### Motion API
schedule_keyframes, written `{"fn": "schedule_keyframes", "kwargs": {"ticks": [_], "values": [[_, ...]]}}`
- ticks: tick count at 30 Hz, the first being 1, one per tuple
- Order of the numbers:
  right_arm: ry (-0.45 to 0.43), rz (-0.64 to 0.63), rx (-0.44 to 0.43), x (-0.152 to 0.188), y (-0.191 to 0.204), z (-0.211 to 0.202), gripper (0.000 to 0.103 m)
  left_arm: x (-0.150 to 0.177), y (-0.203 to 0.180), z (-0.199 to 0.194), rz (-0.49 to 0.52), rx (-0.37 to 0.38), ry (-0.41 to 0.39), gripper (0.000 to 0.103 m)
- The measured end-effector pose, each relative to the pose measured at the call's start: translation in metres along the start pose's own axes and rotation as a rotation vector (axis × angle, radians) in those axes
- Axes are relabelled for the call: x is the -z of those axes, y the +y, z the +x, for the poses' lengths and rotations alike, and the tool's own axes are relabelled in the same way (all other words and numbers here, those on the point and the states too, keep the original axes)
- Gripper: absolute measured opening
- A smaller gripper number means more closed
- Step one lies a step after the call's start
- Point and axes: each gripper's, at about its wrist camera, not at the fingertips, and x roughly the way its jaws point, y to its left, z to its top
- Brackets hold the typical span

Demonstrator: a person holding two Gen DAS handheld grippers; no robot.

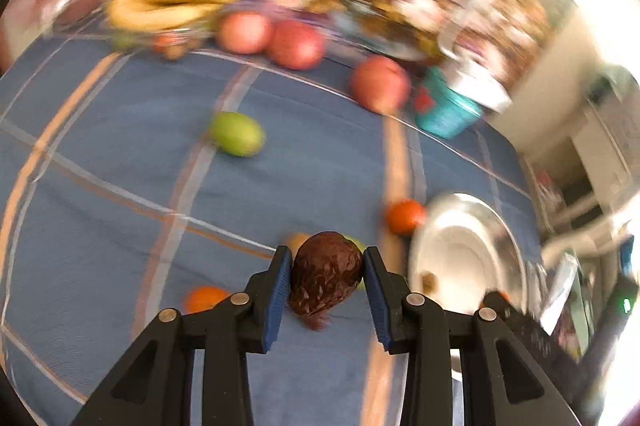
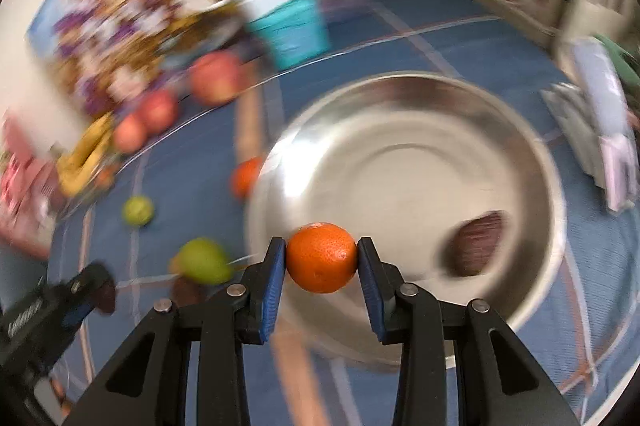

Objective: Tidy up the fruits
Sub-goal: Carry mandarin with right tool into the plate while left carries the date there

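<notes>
Brown wrinkled fruit (image 1: 325, 274) clamped in left gripper (image 1: 326, 276); right gripper (image 2: 322, 258) clamps orange (image 2: 322, 258)

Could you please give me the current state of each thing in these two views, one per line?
Left tongs: shut on the dark wrinkled fruit, lifted.
Right tongs: shut on an orange, lifted.
Metal bowl: upright on the blue cloth, one dark fruit inside.
Green fruit: loose on the cloth.
Apples: on the cloth, outside the bowl.
Bananas: bunched at the far edge.
</notes>
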Motion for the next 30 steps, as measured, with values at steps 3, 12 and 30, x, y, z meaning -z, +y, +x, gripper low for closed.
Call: {"fn": "schedule_keyframes", "kwargs": {"ticks": [3, 12, 30], "values": [[-0.022, 0.116, 0.042, -0.006, -0.036, -0.004, 0.038, 0.011, -0.038, 0.012, 0.091, 0.079, 0.044, 0.039], [-0.105, 0.245, 0.079, -0.019, -0.085, -0.02, 0.038, 0.041, -0.11, 0.039, 0.319, 0.083, 0.041, 0.039], [-0.021, 0.189, 0.024, -0.019, -0.064, -0.002, 0.039, 0.058, -0.115, 0.056, 0.36, 0.088, 0.093, 0.05]]}}
